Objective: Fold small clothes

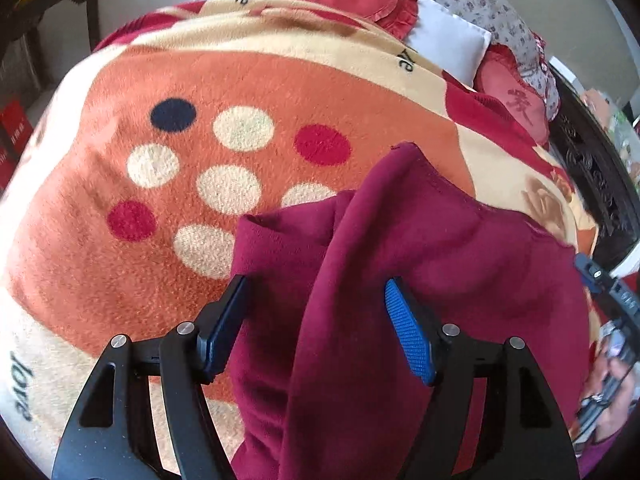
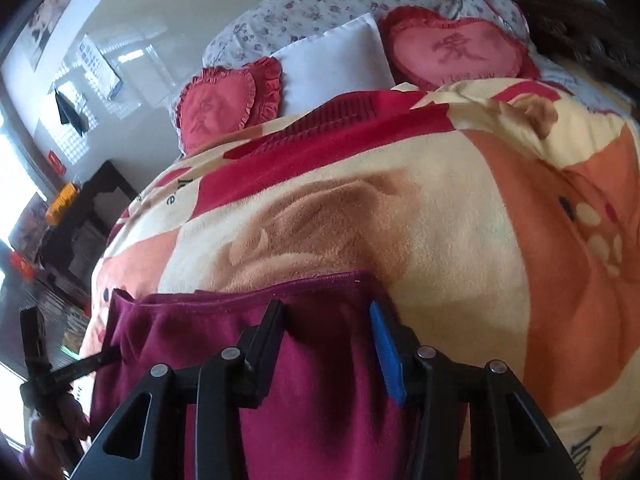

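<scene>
While being readied for a fold, the garment, maroon fleece, is being kept on the blanket, bunched in a ridge. It is being straddled by the left gripper and the right gripper, fingers spread and unclenched, presumably for pinching its edge. Pillows are lying beyond.

I cannot see the maroon garment whole; its lower part runs off the frame's bottom edge in both views.
</scene>
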